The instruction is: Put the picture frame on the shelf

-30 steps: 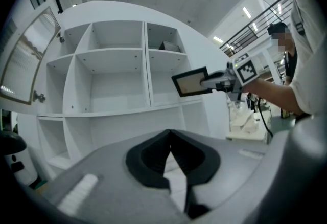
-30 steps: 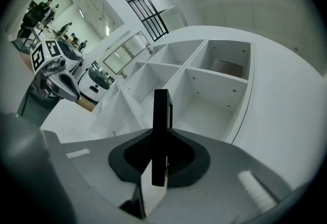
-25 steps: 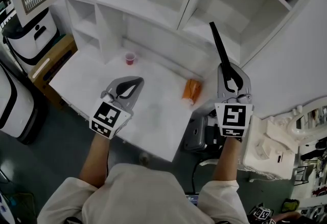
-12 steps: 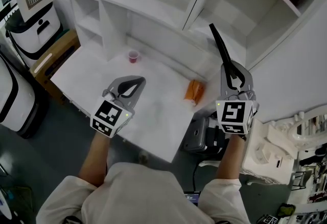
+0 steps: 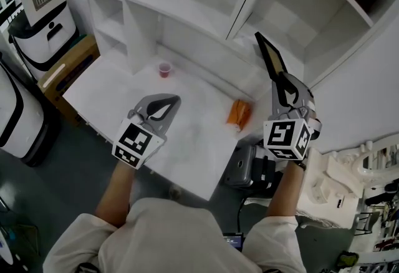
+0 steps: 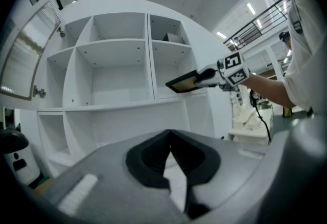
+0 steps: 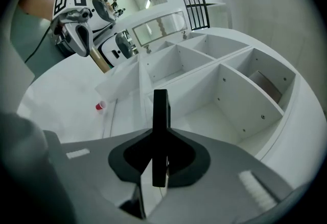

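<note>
Black frame [image 7: 160, 136] edge-on, right gripper view; face vis. head view.

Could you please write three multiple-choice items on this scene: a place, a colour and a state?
1. Where is the red cup? A on the table; B on the floor; C in a drawer.
2. What colour is the shelf? A brown; B white; C black.
3. The right gripper is: A open; B shut on the cup; C shut on the frame.
1 A, it stands on the table; 2 B, its boards are white; 3 C, its jaws pinch the frame.
</note>
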